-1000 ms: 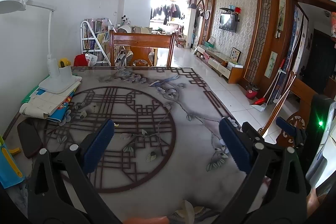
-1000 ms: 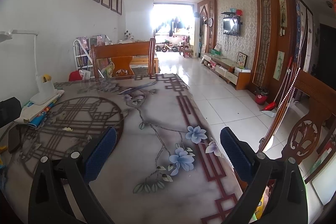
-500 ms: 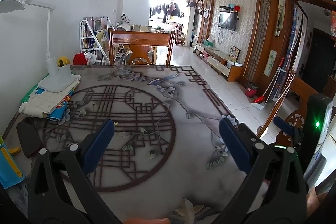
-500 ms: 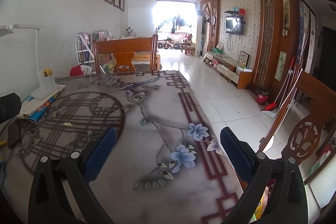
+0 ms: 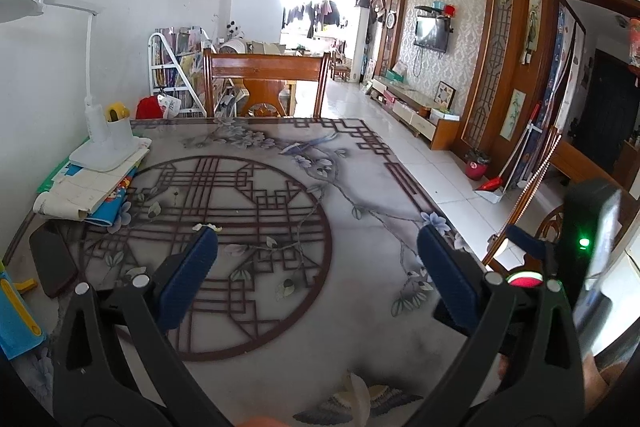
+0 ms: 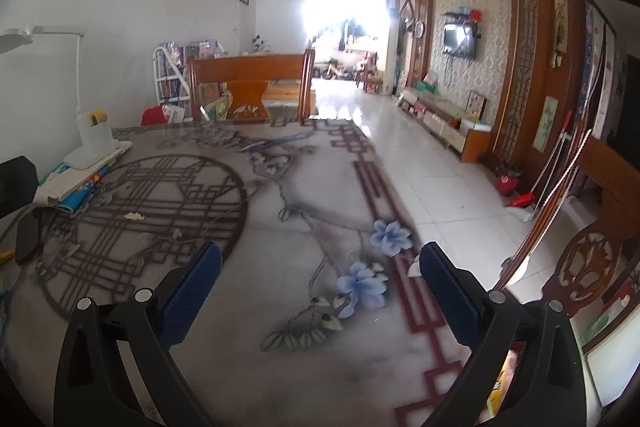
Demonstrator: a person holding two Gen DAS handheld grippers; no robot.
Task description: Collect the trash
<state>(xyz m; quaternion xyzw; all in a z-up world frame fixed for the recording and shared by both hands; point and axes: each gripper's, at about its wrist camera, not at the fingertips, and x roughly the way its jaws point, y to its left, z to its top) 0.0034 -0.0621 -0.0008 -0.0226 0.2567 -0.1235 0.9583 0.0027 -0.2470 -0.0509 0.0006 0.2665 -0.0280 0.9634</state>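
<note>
Left view: left gripper (image 5: pixel 316 255) gapes empty over the table (image 5: pixel 360 327); a pale scrap (image 5: pixel 207 227) touches its left pad at ten o'clock and could get nudged away.

Right view: right gripper (image 6: pixel 320 271) spread wide, empty; scrap (image 6: pixel 133 215) far off at ten o'clock, an awkward reach.
</note>
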